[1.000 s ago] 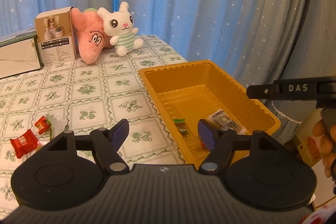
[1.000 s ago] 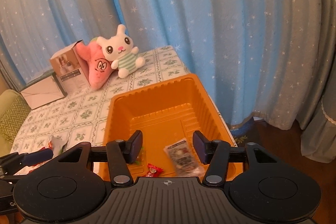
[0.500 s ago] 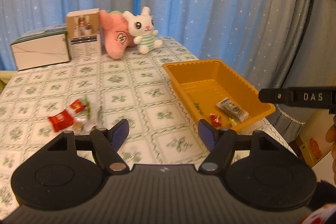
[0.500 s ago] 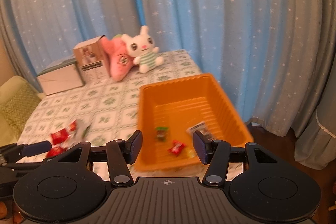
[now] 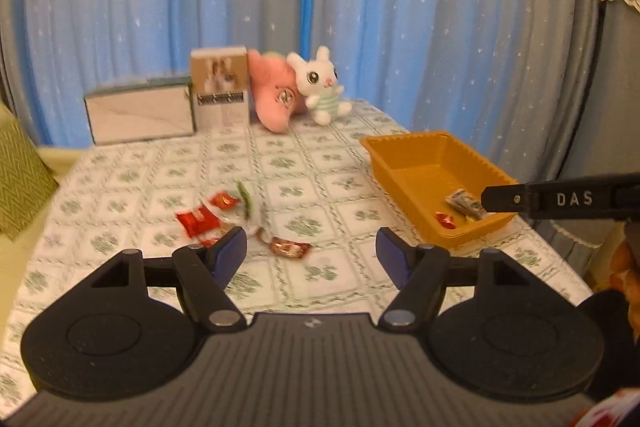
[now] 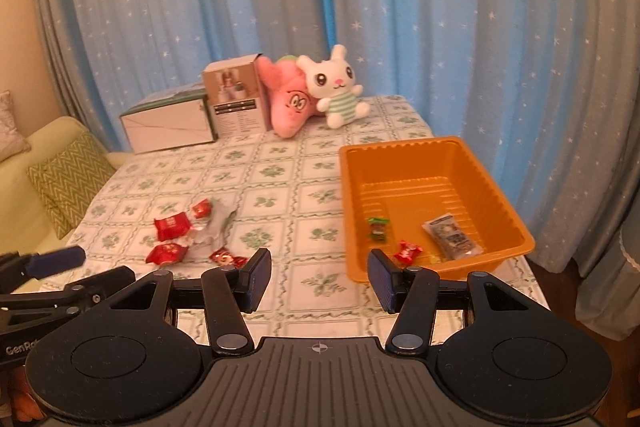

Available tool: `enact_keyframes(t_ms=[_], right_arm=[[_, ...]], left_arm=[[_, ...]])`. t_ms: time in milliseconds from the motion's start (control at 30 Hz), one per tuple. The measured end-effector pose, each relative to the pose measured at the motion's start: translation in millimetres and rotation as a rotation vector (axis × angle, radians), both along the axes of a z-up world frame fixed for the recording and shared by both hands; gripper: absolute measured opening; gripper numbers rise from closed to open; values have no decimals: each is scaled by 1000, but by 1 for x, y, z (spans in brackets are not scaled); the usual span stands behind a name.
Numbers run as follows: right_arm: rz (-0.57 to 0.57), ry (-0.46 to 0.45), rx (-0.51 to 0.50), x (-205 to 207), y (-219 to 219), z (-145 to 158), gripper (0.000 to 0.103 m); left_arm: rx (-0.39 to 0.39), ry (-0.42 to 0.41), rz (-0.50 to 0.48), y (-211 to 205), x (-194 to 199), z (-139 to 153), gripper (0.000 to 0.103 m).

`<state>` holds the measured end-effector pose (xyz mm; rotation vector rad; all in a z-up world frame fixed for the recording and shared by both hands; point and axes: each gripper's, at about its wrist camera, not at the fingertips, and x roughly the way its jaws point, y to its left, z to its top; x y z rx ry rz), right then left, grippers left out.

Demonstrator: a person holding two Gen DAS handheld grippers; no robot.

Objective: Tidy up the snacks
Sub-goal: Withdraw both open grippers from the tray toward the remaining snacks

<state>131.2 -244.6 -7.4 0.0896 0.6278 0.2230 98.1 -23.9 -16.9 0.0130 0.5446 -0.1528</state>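
An orange tray sits at the table's right edge. Inside it lie a grey packet, a red candy and a small green snack. Left of the tray, a loose heap of red-wrapped snacks and a crumpled white wrapper lies on the tablecloth. My left gripper hangs open and empty above the near part of the table, by the heap. My right gripper is open and empty too, near the tray's front left corner.
At the table's far end stand a white box, an upright carton, a pink plush and a white bunny plush. Blue starred curtains hang behind. A sofa with a green cushion is on the left.
Both grippers have pulled back and risen from over the tray, so the whole table and the snack heap have come into view. Their jaws stand as before, with nothing in them.
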Motion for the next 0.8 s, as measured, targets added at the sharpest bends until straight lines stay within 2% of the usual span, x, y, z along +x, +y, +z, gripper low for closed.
enact_keyframes(t_ms=[167, 367, 467, 600, 667, 800], right_arm=[[18, -6, 2, -2, 12, -1, 54], [52, 2, 8, 5, 29, -11, 54], [69, 19, 7, 12, 38, -20, 54], [93, 36, -3, 21, 49, -33, 54], [105, 46, -8, 28, 55, -40, 54], [143, 61, -19, 44, 66, -55, 54]], left_arm=[[-43, 19, 39, 16, -5, -1, 68], [-117, 58, 53, 38, -4, -12, 59], [-107, 73, 83, 45, 0, -20, 58], [-97, 75, 75, 54, 6, -29, 58], [-75, 71, 66, 57, 11, -33, 60], [-39, 70, 35, 66, 27, -42, 73]])
